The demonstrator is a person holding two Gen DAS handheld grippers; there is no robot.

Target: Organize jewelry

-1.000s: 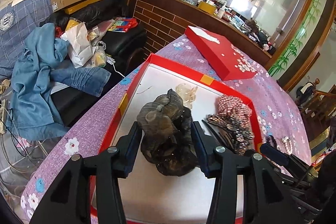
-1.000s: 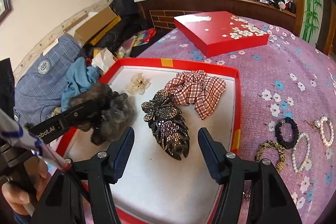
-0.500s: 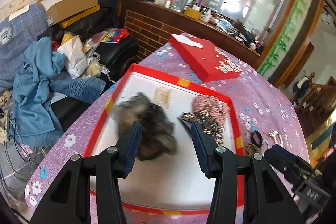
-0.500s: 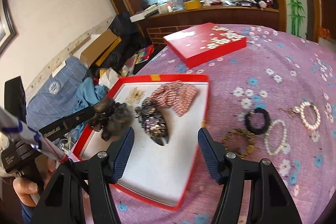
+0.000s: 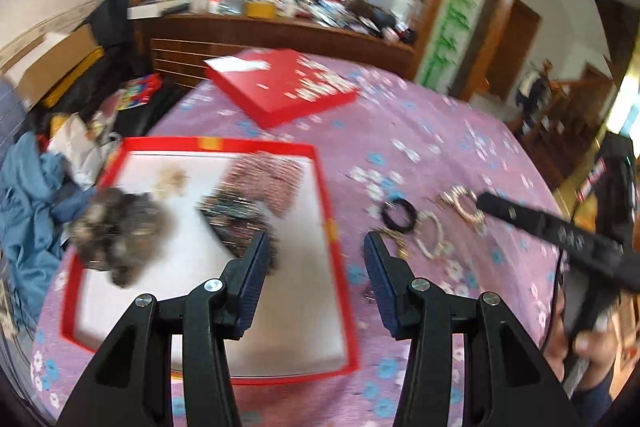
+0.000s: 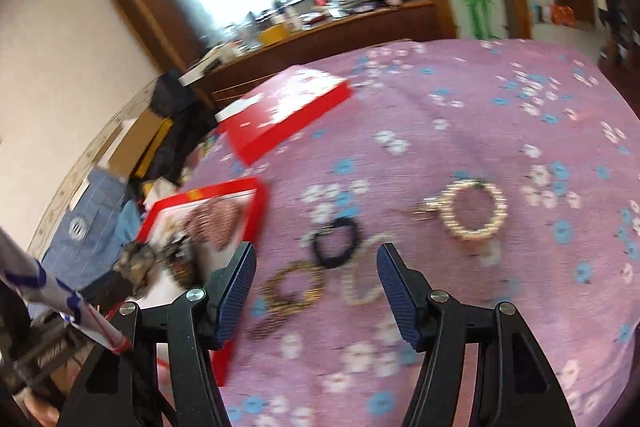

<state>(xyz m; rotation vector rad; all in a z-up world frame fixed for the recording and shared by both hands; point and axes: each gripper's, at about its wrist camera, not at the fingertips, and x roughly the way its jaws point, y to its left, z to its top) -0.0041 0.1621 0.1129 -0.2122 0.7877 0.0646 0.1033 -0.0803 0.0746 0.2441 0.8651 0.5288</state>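
My left gripper [image 5: 315, 247] is open with nothing between its jaws, over the right rim of the red tray [image 5: 325, 195]. In the tray lie a brown furry scrunchie [image 5: 120, 231], a dark rhinestone clip [image 5: 236, 215], a checked scrunchie [image 5: 268, 175] and a pale clip [image 5: 172, 179]. My right gripper [image 6: 316, 259] is open and hangs above loose pieces on the purple cloth. These are a black hair tie [image 6: 336, 241], a gold bead bracelet [image 6: 294, 287], a pearl bracelet [image 6: 362, 277] and a larger pearl bracelet [image 6: 474, 211]. Both views are motion-blurred.
The red lid [image 5: 280, 87] lies at the back of the flowered tablecloth [image 6: 460, 131]. A sofa heaped with clothes [image 5: 24, 195] and boxes stands left of the table. A wooden counter [image 5: 280, 31] runs behind. A hand [image 5: 588, 347] holds the right gripper.
Both grippers swung right, from over the tray toward the bracelets. The brown scrunchie that stood between my left fingers now lies behind to the left in the tray.
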